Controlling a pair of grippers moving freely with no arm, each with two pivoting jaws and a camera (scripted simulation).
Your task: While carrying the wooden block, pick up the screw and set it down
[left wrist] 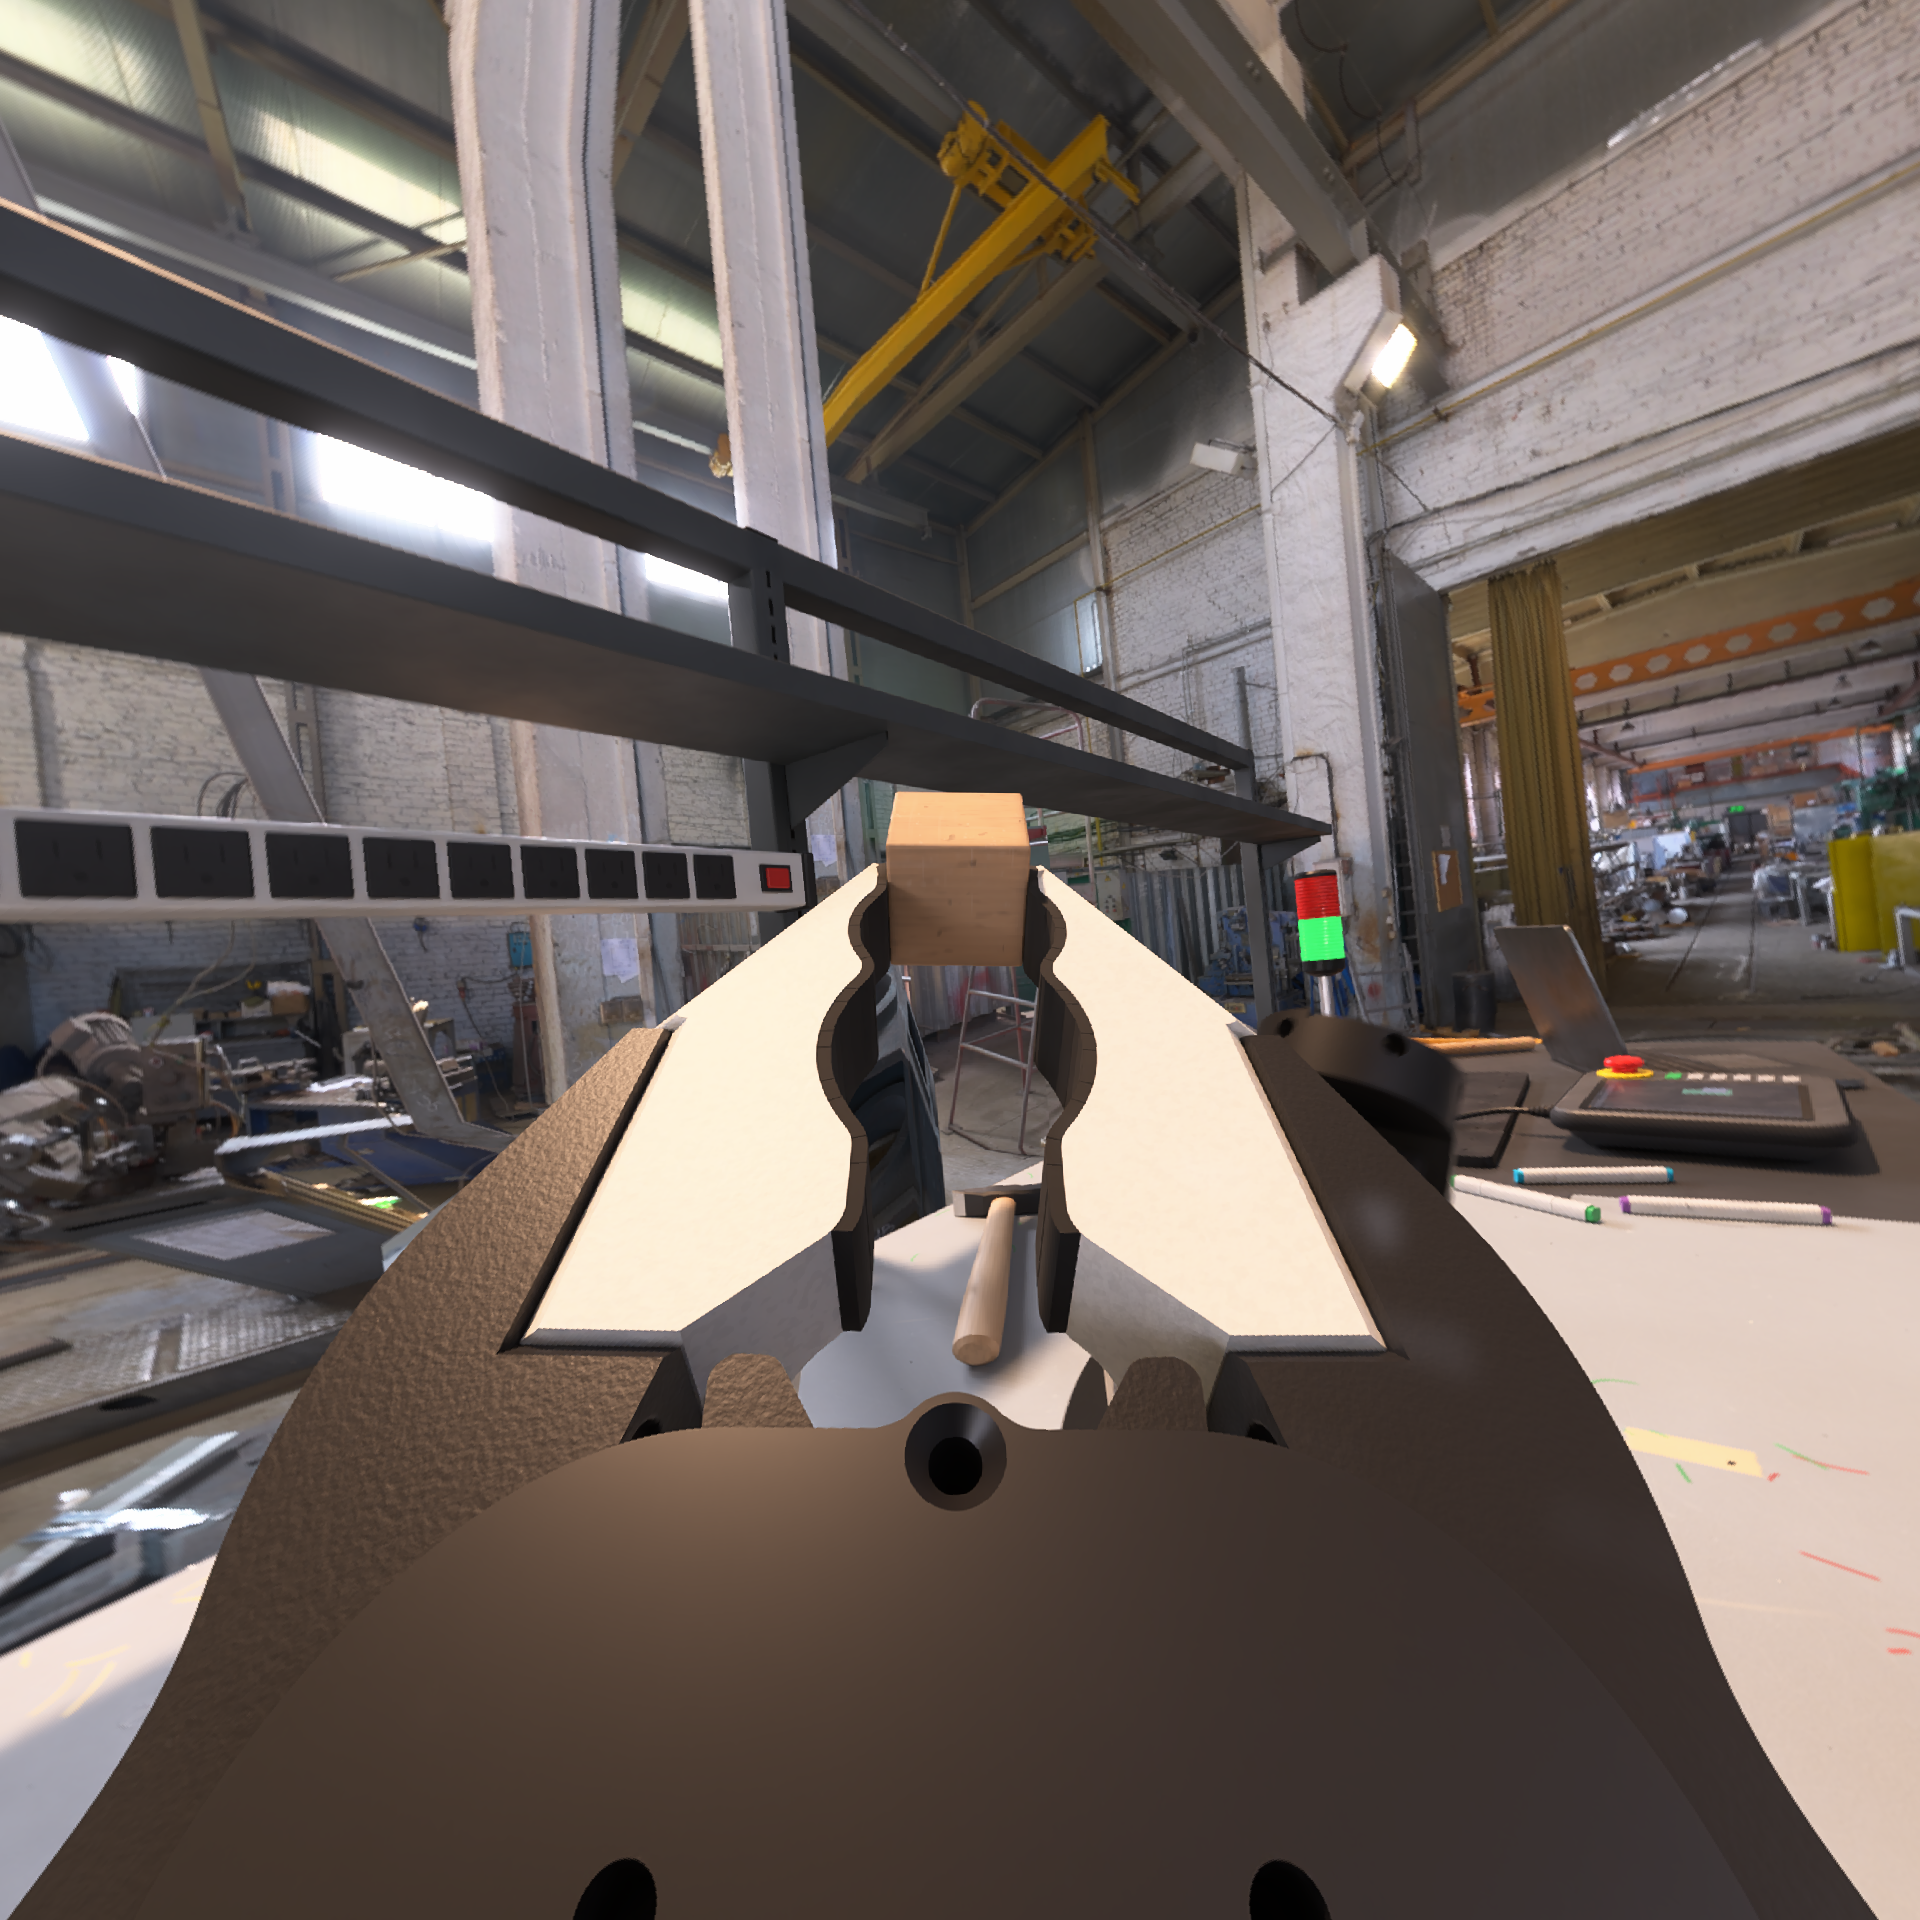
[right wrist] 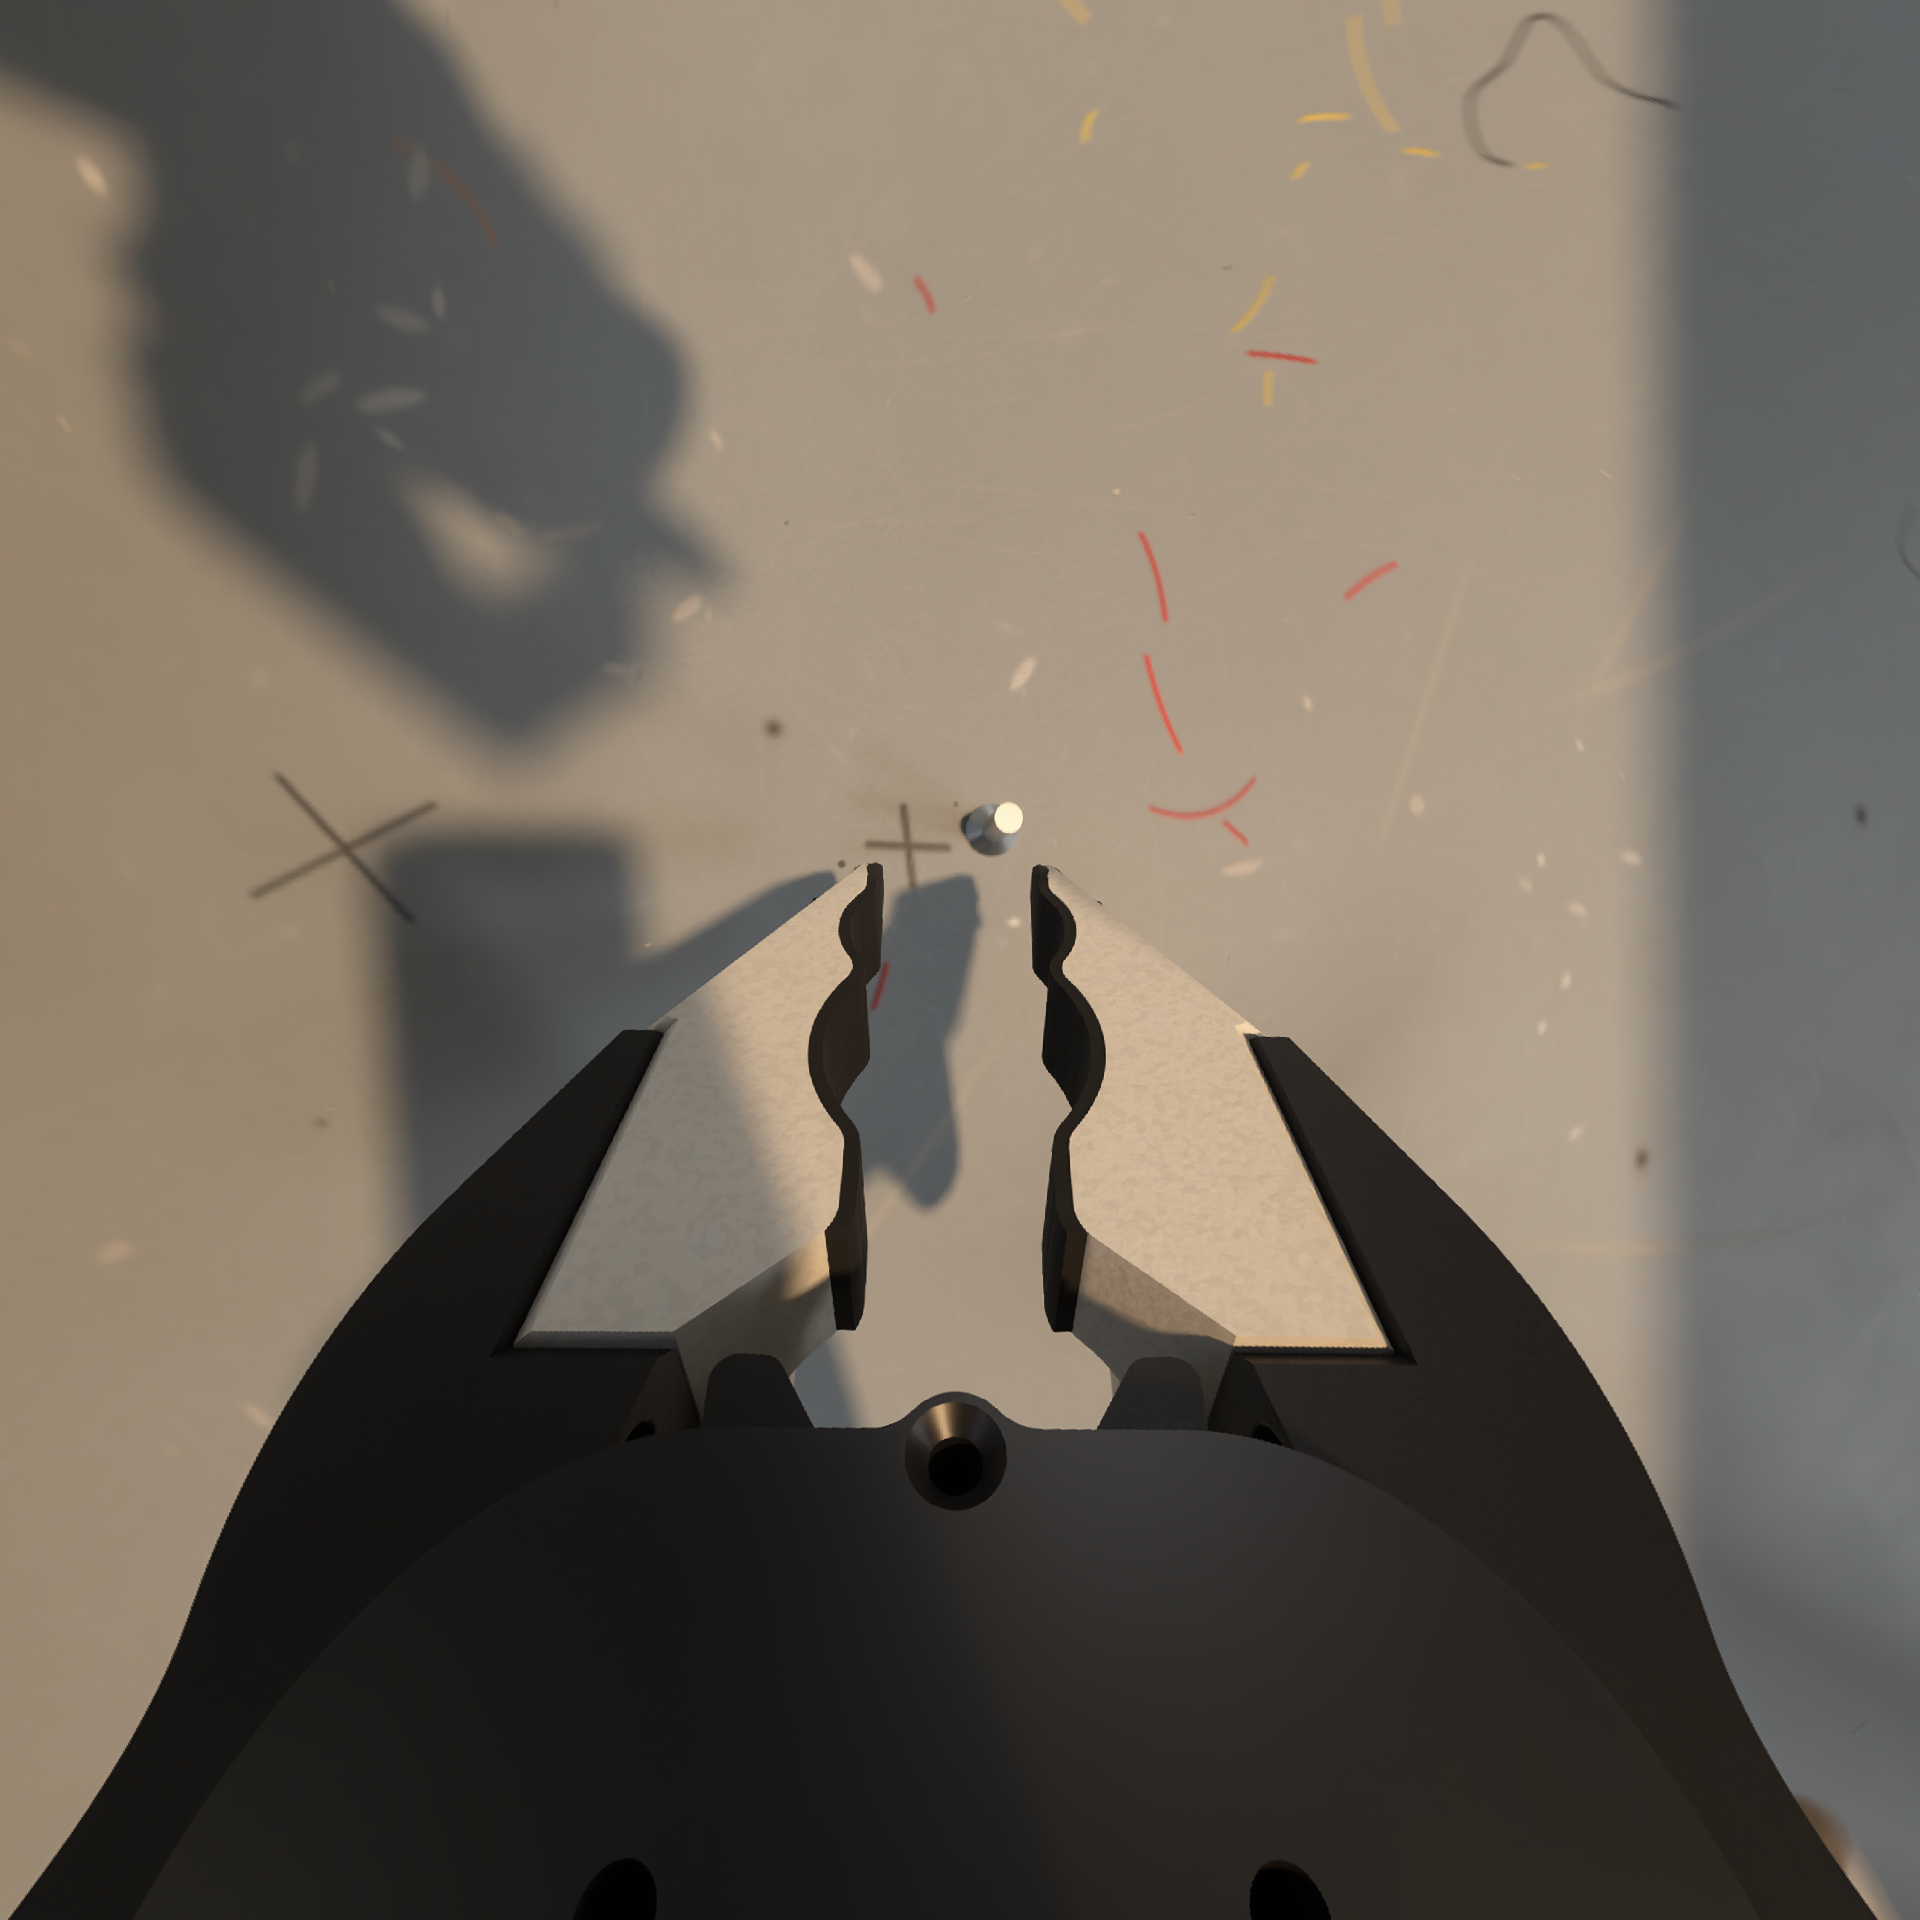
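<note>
In the left wrist view, my left gripper (left wrist: 957, 881) is shut on a pale wooden block (left wrist: 957, 879), held at the fingertips well above the table. In the right wrist view, my right gripper (right wrist: 956, 883) points down at the table top (right wrist: 1351, 1039), open and empty. A small shiny metal screw (right wrist: 992, 827) lies on the table just beyond the fingertips, slightly right of the gap's middle line. The screw is apart from both fingers.
A wooden-handled hammer (left wrist: 987, 1278) lies on the table (left wrist: 1610, 1351) below the left gripper. Several markers (left wrist: 1662, 1195), a control pendant with a red button (left wrist: 1704, 1107) and a signal light (left wrist: 1320, 925) stand at the right. A power strip (left wrist: 395, 862) and dark shelves (left wrist: 520, 644) are at the left. Pencilled crosses (right wrist: 343, 847) mark the table.
</note>
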